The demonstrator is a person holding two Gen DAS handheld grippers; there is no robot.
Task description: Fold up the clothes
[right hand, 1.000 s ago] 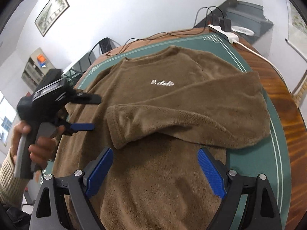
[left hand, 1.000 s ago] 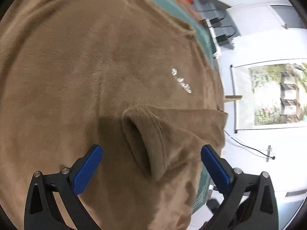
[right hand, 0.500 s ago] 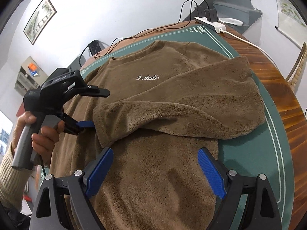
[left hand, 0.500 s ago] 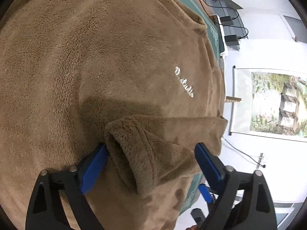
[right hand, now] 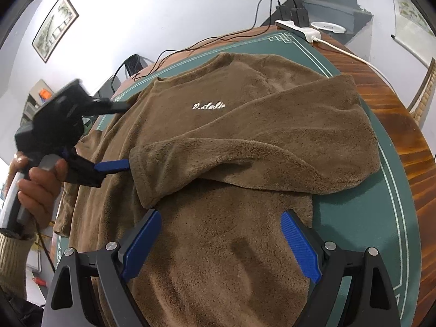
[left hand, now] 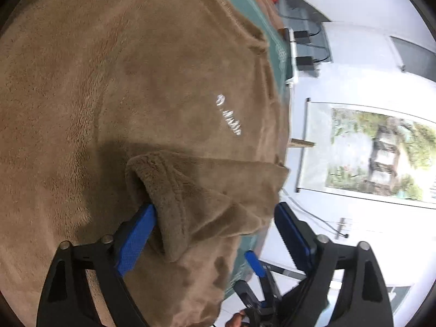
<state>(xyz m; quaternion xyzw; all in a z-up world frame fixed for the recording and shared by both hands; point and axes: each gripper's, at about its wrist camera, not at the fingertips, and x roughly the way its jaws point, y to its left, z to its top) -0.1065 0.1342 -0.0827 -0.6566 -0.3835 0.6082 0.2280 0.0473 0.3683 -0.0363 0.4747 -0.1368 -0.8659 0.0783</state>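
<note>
A brown fleece sweater (right hand: 231, 125) with white chest lettering lies flat on the green table mat (right hand: 362, 218). One sleeve (right hand: 272, 160) is folded across its chest, with the cuff (left hand: 163, 185) at its end. My left gripper (left hand: 215, 234) is open, with one blue finger tucked into the cuff opening and the other above the sleeve; it also shows in the right wrist view (right hand: 109, 136). My right gripper (right hand: 220, 242) is open and empty above the sweater's lower body.
The mat covers a round wooden table (right hand: 395, 125). A white power strip (right hand: 299, 28) with plugs and cables sits at the far edge. Framed pictures hang on the walls (left hand: 378, 152). The other sleeve (right hand: 81, 179) hangs toward the left table edge.
My left gripper has slid forward so its lower finger now sits inside the cuff. The right gripper has stayed open above the sweater's lower body.
</note>
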